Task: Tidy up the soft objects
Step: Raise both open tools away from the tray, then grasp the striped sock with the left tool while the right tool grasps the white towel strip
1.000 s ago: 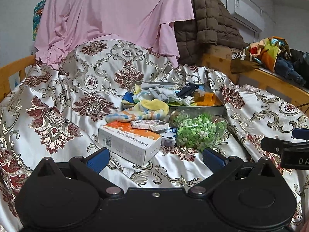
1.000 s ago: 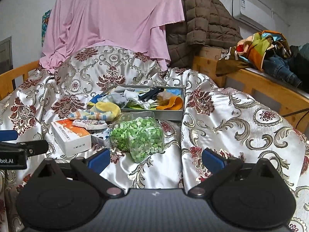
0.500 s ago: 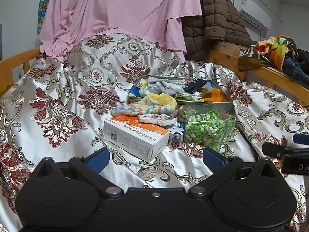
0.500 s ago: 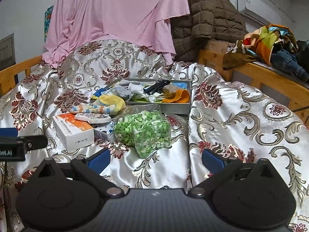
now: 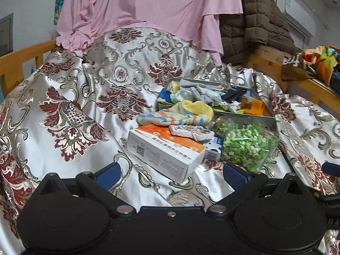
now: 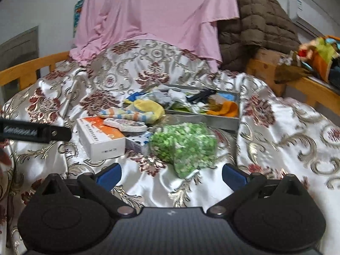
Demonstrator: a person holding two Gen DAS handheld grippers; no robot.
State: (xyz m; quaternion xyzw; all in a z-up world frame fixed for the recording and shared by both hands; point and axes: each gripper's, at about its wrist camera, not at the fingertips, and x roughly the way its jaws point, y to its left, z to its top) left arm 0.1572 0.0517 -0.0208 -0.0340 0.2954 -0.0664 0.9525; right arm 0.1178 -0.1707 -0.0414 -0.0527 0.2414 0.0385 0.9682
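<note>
Both grippers are spread and empty — the left gripper should descend on the striped sock, pinching its bunched middle, clear of the medicine box.

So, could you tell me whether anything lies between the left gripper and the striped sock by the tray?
Yes. The white and orange box sits directly between the open left gripper and the striped sock. A small patterned sock lies on the box's far end, and the striped sock drapes over the tray's near rim.
</note>
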